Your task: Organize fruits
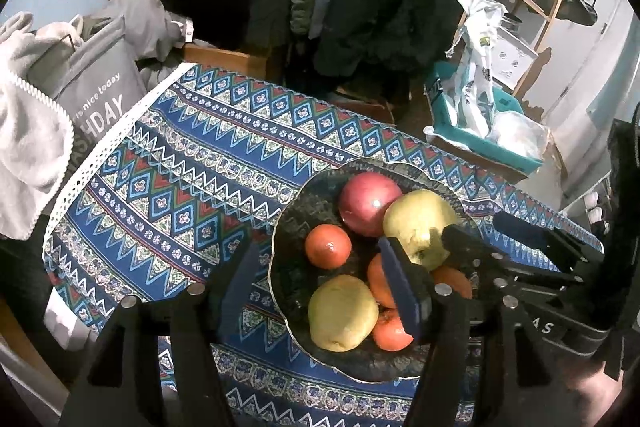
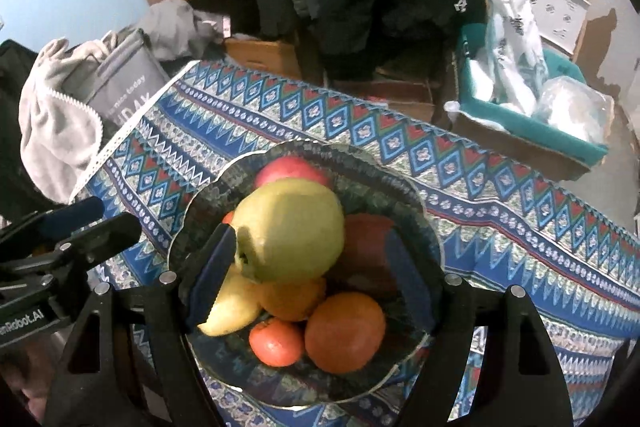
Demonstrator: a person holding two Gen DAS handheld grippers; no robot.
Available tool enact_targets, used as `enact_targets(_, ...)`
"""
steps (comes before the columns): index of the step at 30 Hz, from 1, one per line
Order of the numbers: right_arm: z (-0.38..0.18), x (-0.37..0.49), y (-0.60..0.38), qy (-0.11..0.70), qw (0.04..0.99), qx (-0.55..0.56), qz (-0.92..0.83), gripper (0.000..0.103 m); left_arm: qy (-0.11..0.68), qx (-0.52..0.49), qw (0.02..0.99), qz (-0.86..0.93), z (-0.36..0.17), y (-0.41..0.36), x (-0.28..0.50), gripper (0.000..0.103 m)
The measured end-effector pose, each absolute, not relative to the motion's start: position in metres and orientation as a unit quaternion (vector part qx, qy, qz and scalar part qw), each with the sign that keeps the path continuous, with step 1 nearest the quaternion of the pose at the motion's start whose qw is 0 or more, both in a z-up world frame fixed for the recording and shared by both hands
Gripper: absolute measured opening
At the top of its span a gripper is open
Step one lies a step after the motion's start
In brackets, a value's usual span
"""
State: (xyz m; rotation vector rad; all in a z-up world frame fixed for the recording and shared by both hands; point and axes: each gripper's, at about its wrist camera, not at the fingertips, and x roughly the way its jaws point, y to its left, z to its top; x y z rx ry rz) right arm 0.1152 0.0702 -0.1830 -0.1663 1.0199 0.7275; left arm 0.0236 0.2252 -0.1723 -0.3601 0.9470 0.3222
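The left gripper (image 1: 320, 291) and right gripper (image 2: 312, 275) hang part-open, holding nothing, over the dark bowl (image 1: 288, 227). Apples and oranges already fill it; the worktop beside it shows none left.

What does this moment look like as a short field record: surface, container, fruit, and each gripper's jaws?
surface: patterned blue tablecloth
container: dark scalloped bowl
fruit in bowl: red apple, green apple, yellow-green pear, several oranges
left gripper: jaws open, straddling the bowl's rim, holding nothing
right gripper: jaws open around the green apple; contact unclear
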Motion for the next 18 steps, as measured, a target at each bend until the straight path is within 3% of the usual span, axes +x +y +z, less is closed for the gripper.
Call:
enact_targets(13, -0.118, 0.109, 0.017, 0.425, 0.856, -0.059, 0.287, 0.078, 0.422, -0.136, 0.887, 0.131, -0.132, 0.192, 0.019, 0.072)
enact_targets(18, -0.09, 0.103, -0.003, 0.395, 0.876, -0.049, 0.273, 0.083, 0.402, -0.13, 0.899, 0.115, -0.11, 0.179, 0.017, 0.076)
